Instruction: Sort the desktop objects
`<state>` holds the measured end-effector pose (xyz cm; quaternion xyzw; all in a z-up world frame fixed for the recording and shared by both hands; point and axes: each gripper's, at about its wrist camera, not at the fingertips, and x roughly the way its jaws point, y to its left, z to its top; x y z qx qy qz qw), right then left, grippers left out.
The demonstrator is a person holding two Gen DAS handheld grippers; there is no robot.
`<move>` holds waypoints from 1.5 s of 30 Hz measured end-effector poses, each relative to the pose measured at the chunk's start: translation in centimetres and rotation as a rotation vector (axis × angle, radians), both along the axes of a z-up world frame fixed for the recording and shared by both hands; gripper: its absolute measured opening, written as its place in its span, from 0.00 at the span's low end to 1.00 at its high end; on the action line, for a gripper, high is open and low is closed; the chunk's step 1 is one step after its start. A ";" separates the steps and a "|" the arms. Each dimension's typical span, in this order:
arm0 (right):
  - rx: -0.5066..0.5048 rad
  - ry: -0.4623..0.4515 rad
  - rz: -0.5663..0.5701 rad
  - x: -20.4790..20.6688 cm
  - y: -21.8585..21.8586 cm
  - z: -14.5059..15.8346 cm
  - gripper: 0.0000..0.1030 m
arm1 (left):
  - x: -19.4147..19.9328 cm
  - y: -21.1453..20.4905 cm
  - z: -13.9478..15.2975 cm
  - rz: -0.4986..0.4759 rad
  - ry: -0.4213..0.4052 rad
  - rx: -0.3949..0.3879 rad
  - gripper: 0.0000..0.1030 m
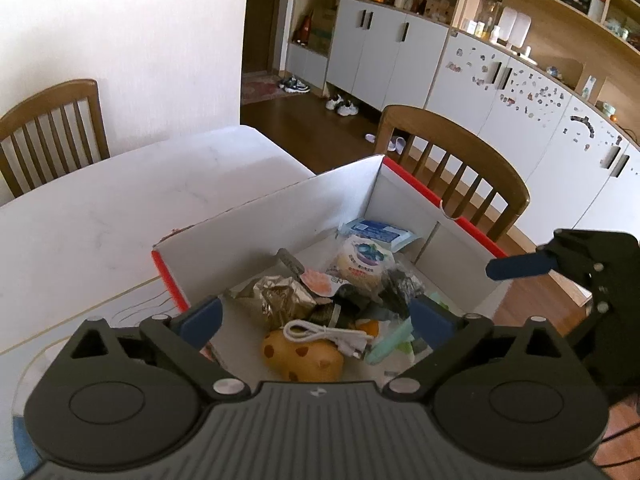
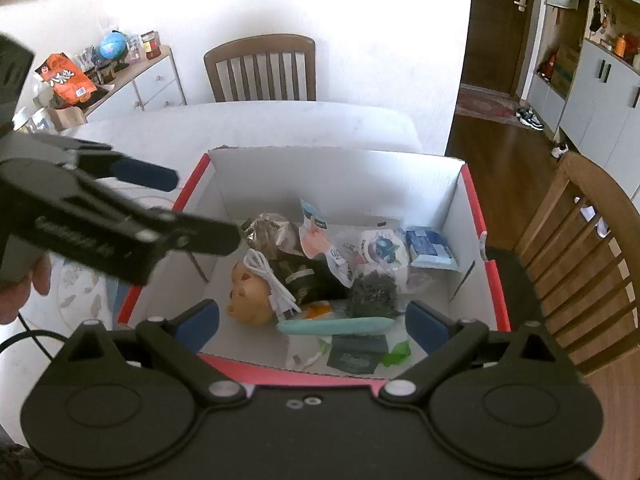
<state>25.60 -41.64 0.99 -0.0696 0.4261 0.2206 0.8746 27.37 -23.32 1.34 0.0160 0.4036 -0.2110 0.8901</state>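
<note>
A white cardboard box with red outer walls (image 1: 280, 216) (image 2: 332, 168) stands on the white table and holds several items: a tan spotted toy (image 1: 300, 356) (image 2: 248, 296), a white USB cable (image 1: 328, 334) (image 2: 272, 280), a crumpled foil bag (image 1: 276, 300) (image 2: 268, 232), a blueberry snack packet (image 1: 362, 260) (image 2: 380, 248), a blue tissue pack (image 1: 378, 232) (image 2: 430, 248), a teal case (image 2: 336, 325). My left gripper (image 1: 316, 318) is open and empty above the box's near left part. My right gripper (image 2: 312, 320) is open and empty above the near edge.
The white table (image 1: 120, 208) (image 2: 256, 124) extends behind the box. Wooden chairs stand at the far side (image 2: 260, 68) and the right (image 1: 452, 160) (image 2: 592, 248). The right gripper shows in the left wrist view (image 1: 520, 266); the left gripper shows in the right wrist view (image 2: 144, 174).
</note>
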 end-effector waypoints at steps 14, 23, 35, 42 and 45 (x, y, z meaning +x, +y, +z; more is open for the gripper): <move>0.017 -0.070 -0.038 -2.1 -0.2 1.4 0.97 | -4.7 2.8 0.3 0.061 -0.048 0.013 1.00; 0.036 -0.089 -0.040 -3.1 -0.2 1.7 0.97 | -7.0 3.1 0.0 0.089 -0.066 0.031 1.00; 0.047 -0.104 -0.026 -4.1 0.2 1.4 1.00 | -8.7 3.1 -0.1 0.118 -0.094 0.087 1.00; 0.072 -0.112 -0.065 -4.2 0.0 1.4 1.00 | -8.7 3.2 -0.2 0.142 -0.095 0.119 1.00; 0.070 -0.117 -0.075 -4.2 -0.2 1.4 1.00 | -8.7 3.2 -0.3 0.143 -0.082 0.111 1.00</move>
